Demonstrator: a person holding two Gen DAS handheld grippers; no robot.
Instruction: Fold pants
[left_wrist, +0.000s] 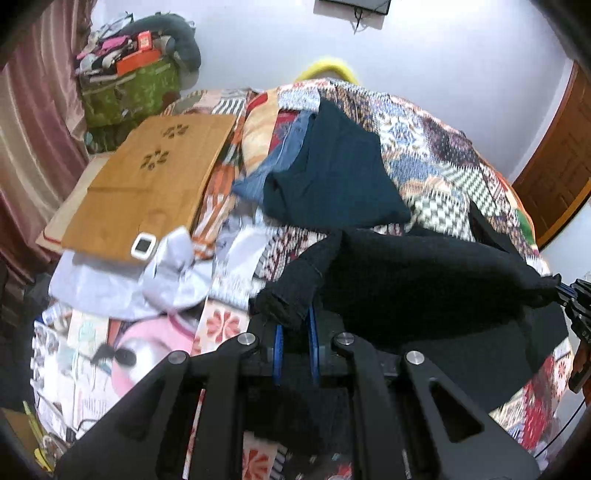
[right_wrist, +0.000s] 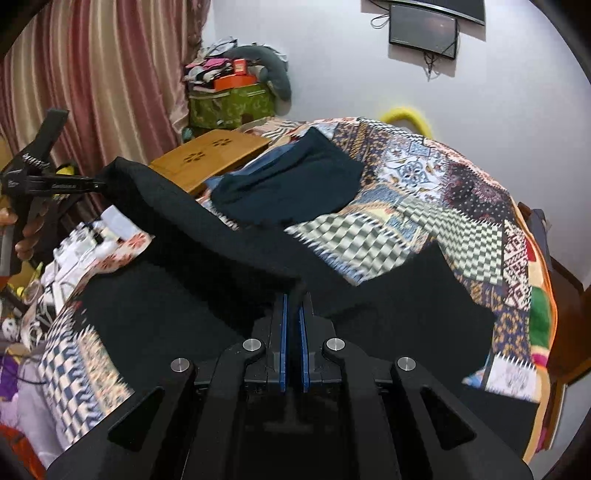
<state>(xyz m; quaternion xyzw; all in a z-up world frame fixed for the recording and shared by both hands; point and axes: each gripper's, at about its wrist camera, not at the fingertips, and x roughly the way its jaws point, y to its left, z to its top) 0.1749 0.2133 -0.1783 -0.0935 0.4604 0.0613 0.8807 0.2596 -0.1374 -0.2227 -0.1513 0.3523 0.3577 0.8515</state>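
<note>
Black pants (left_wrist: 424, 280) hang stretched between my two grippers above a patchwork bedspread (left_wrist: 443, 158). My left gripper (left_wrist: 295, 321) is shut on one bunched end of the pants. My right gripper (right_wrist: 293, 299) is shut on the other end of the pants (right_wrist: 207, 251); it also shows at the right edge of the left wrist view (left_wrist: 569, 291). The left gripper shows at the left of the right wrist view (right_wrist: 99, 182), pinching the fabric. The lower part of the pants lies on the bed.
A folded dark teal garment (left_wrist: 340, 177) and a blue one (left_wrist: 284, 158) lie further back on the bed. A wooden lap table (left_wrist: 147, 181) with a white device (left_wrist: 144, 245) sits at the left, beside light clothes (left_wrist: 166, 280). Curtains (right_wrist: 92, 74) and a green bag (right_wrist: 231, 101) stand behind.
</note>
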